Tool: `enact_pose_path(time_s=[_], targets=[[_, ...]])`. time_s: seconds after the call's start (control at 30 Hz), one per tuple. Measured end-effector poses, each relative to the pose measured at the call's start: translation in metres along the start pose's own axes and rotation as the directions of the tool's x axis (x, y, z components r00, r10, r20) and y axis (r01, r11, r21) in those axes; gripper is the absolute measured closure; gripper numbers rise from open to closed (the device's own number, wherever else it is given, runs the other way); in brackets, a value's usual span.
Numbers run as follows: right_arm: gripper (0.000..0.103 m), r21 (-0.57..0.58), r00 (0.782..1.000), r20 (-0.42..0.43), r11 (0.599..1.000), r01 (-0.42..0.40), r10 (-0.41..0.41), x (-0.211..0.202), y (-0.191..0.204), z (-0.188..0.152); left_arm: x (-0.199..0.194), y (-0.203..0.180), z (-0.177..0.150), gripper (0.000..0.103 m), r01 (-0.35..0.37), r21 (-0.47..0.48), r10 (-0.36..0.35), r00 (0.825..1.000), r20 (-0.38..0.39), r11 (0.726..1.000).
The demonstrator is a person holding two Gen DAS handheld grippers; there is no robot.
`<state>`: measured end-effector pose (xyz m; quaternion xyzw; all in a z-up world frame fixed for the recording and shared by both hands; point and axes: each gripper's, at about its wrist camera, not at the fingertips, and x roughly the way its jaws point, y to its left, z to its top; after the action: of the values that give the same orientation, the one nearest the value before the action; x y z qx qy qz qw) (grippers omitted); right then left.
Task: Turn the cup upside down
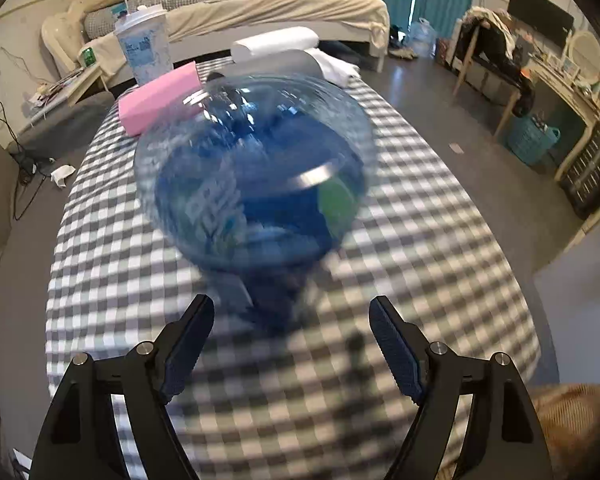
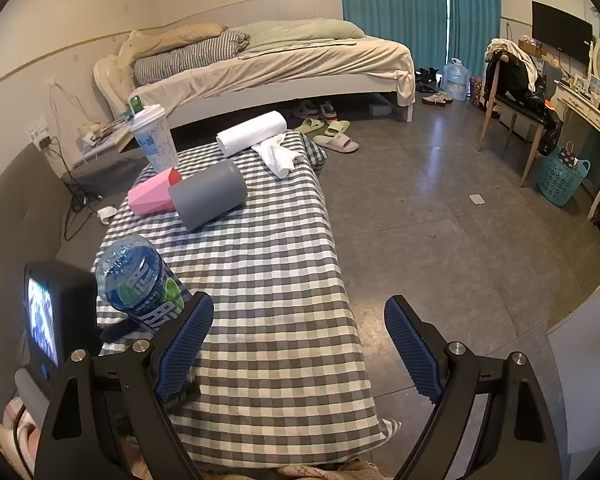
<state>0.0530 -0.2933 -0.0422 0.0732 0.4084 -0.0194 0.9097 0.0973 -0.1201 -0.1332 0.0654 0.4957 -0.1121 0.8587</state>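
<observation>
Grey plastic marks the target: a grey cup (image 2: 208, 194) lies on its side on the checked cloth of the bench (image 2: 284, 280), touching a pink cup (image 2: 152, 196) that is also tipped over, far from both tools. The flip looks not yet begun. The right gripper (image 2: 299, 334) hovers over the near end of the bench, jaws spread wide and holding nothing. The left gripper (image 1: 291, 334) is likewise released, its jaws apart, with a blue-labelled water bottle (image 1: 256, 168) blurred and close in front of it; whether the bottle stands or tilts cannot be told. By the look of it, the next move calls for one tool to reach past the bottle to the far end, close on the grey wall, lift, and turn the mouth down onto the cloth. The cup is smooth, opaque and slightly tapered, apparently empty, its open end facing away and to the right. A lidded drink cup (image 2: 152, 140) stands behind it.
</observation>
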Motion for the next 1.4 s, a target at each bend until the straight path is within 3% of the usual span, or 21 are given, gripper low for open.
enact_pose_path(time_s=[0.2,0.4,0.63,0.87,0.97,1.03,1.1,1.17,1.23,1.4], targets=[[0.015,-0.018,1.0,0.02,1.0,-0.006,0.007,-0.011,0.004,-0.004,-0.035,0.006,-0.013,0.02,0.024,-0.033,-0.022,0.998,0.055,0.999],[0.015,-0.067,0.996,0.081,0.998,-0.018,0.024,-0.033,0.018,-0.011,-0.081,0.031,-0.006,0.02,0.022,-0.109,-0.003,0.985,0.174,0.994],[0.015,-0.121,0.99,0.135,0.992,-0.032,0.049,-0.056,0.04,-0.02,-0.142,0.063,0.001,0.02,0.017,-0.157,0.035,0.946,0.321,0.987],[0.015,-0.184,0.976,0.203,0.982,-0.043,0.081,-0.079,0.061,-0.03,-0.187,0.085,-0.02,0.02,0.021,-0.182,0.058,0.906,0.42,0.983],[0.015,-0.208,0.968,0.232,0.977,-0.047,0.096,-0.087,0.069,-0.034,-0.195,0.089,-0.036,0.02,0.01,-0.187,0.075,0.894,0.443,0.982],[0.015,-0.218,0.963,0.248,0.975,-0.049,0.104,-0.09,0.074,-0.035,-0.195,0.089,-0.047,0.01,-0.012,-0.182,0.095,0.883,0.459,0.983],[0.007,-0.219,0.961,0.256,0.975,-0.047,0.104,-0.091,0.077,-0.036,-0.193,0.085,-0.056,0.006,-0.049,-0.183,0.131,0.873,0.47,0.982],[0.002,-0.211,0.958,0.269,0.977,-0.042,0.099,-0.094,0.079,-0.038,-0.194,0.087,-0.058,0.003,-0.018,-0.195,0.111,0.874,0.474,0.981],[0.0,-0.206,0.955,0.281,0.978,-0.037,0.096,-0.097,0.079,-0.039,-0.196,0.09,-0.061,0.0,-0.01,-0.216,0.117,0.863,0.491,0.976],[0.0,-0.219,0.957,0.276,0.975,-0.024,0.086,-0.097,0.082,-0.04,-0.193,0.095,-0.063,0.0,0.007,-0.238,0.111,0.871,0.479,0.971]])
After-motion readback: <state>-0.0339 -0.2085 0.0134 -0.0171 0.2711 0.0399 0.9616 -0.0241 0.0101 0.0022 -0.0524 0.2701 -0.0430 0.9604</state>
